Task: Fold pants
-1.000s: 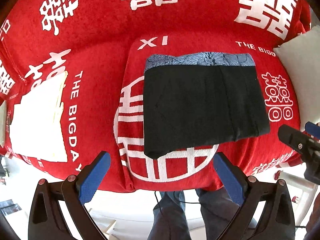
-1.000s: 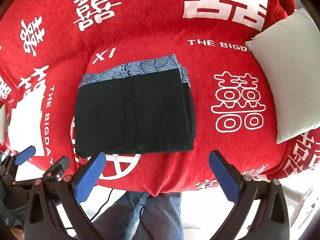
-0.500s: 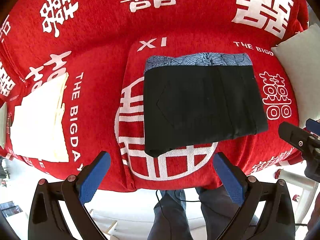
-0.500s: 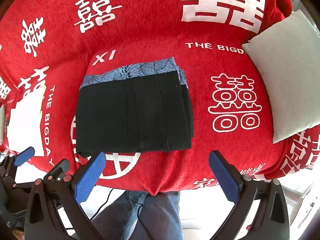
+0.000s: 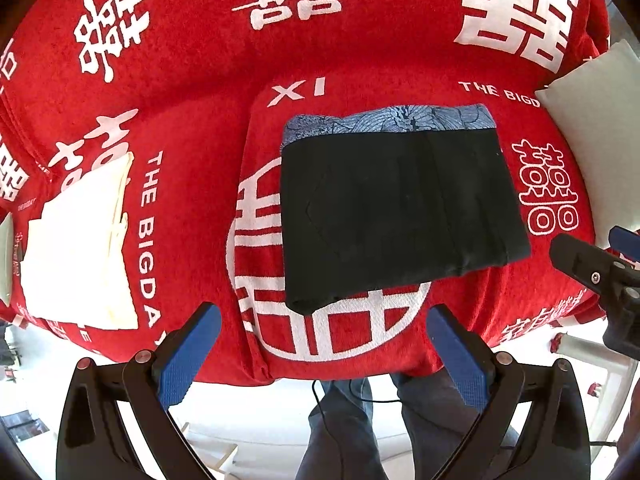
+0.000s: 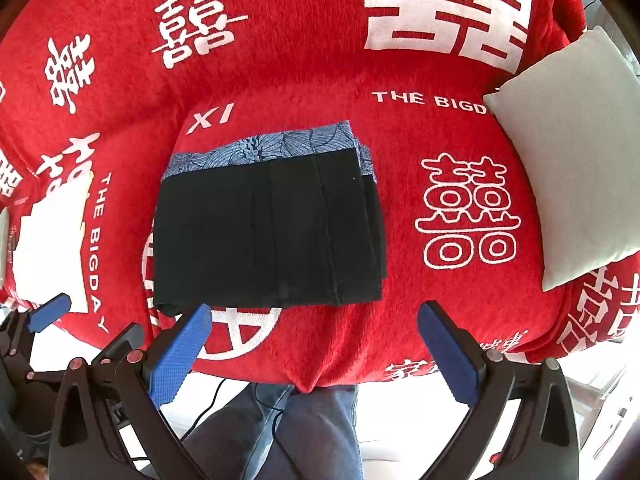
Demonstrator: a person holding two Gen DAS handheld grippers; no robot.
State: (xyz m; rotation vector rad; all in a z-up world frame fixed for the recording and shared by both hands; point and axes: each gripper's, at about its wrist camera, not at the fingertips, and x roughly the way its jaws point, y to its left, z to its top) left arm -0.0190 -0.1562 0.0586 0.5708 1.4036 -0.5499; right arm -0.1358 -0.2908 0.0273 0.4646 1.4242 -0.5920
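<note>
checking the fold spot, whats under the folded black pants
The folded black pants lie flat on the red printed cover, over a white circle print that shows past their left and near edges. The rest of that print is covered.

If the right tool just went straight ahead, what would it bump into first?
Probably the folded black pants. The right tool is open, holds nothing and points at their near edge on the red cover. Depth is hard to judge, so it might touch the cover first.

Open cover (image 5: 200, 120) around pants (image 5: 400, 208)
</note>
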